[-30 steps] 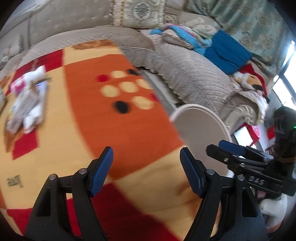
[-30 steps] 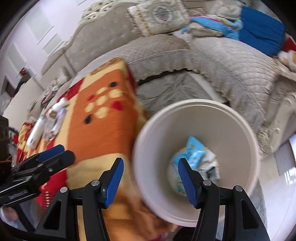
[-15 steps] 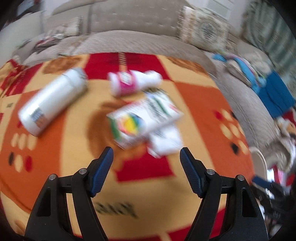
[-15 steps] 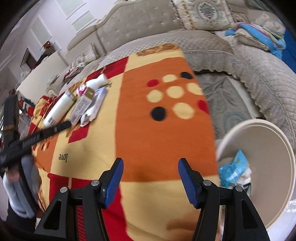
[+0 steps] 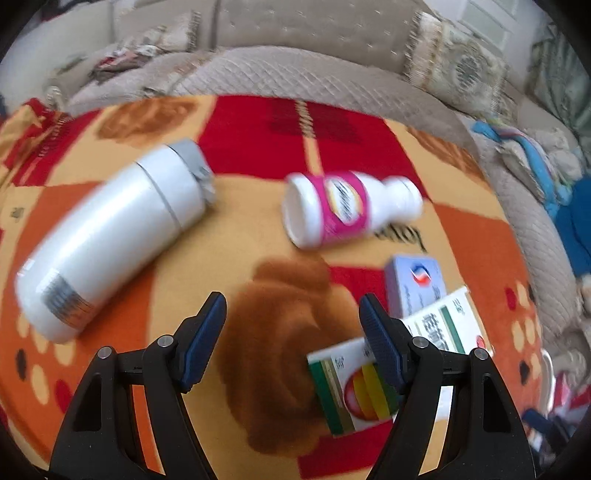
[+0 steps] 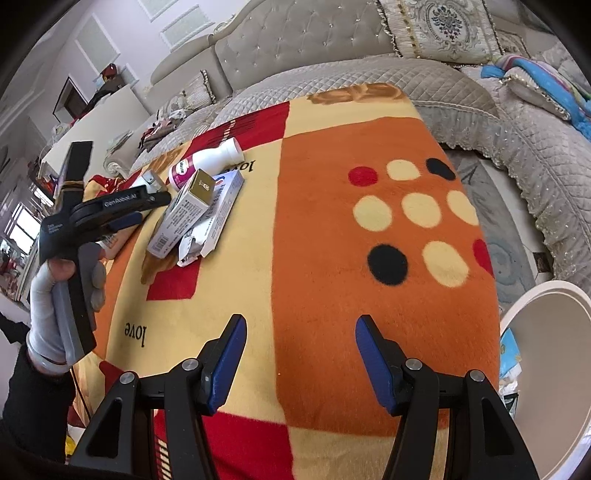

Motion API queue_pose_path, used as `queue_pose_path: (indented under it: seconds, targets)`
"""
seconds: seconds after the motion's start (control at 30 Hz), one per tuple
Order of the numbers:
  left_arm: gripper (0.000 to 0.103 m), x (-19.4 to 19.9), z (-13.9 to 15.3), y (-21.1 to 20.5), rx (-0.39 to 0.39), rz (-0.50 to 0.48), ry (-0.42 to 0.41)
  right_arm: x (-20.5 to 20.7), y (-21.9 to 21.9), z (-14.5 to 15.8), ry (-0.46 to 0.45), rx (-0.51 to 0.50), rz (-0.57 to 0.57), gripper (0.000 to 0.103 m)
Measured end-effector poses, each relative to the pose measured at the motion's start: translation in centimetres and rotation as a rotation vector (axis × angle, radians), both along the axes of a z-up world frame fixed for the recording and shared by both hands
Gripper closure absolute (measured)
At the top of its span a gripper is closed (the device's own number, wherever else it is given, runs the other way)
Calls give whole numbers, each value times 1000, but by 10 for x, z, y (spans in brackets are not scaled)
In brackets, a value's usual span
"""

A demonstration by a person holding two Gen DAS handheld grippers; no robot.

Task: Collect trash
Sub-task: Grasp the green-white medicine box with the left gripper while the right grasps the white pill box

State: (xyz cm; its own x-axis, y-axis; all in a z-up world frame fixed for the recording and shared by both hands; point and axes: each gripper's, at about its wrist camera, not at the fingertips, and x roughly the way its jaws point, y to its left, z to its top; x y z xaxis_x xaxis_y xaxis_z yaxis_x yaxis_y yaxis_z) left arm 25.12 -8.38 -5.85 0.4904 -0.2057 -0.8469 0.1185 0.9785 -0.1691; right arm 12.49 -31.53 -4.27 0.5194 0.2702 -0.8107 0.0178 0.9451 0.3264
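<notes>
On the patterned blanket (image 5: 155, 295) lie a large white bottle (image 5: 110, 236), a small white bottle with a pink label (image 5: 347, 210), a blue-white box (image 5: 413, 288) and a green-striped carton (image 5: 369, 387). My left gripper (image 5: 293, 347) is open and empty, low over the blanket, its right finger over the carton. It also shows in the right wrist view (image 6: 122, 210), beside the boxes (image 6: 195, 214) and the pink-label bottle (image 6: 207, 162). My right gripper (image 6: 299, 362) is open and empty over the orange patch. The white bin (image 6: 546, 369) stands at the right with blue wrappers (image 6: 509, 354) inside.
A beige quilted sofa (image 6: 388, 74) wraps around the far and right sides, with cushions (image 6: 443, 26) and blue cloths (image 6: 546, 81) on it. A crumpled white wrapper (image 6: 188, 251) lies beside the boxes. A patterned floor rug (image 6: 498, 221) lies between blanket and sofa.
My left gripper has swung left from the bin to the trash pile and come closer to it. My right gripper has pulled back from over the bin to above the orange patch.
</notes>
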Motion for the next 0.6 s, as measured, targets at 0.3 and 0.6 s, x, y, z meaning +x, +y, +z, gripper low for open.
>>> queue_pose_path:
  seconds: [0.3,0.6]
  targets:
    - [29,-87,11,-31,-61,-333,52,-5,-17,-1,11,-12,-34,44]
    - [29,-132,7,-12,-75,-376,109,-12,-11,-2,13,-6,-18,38]
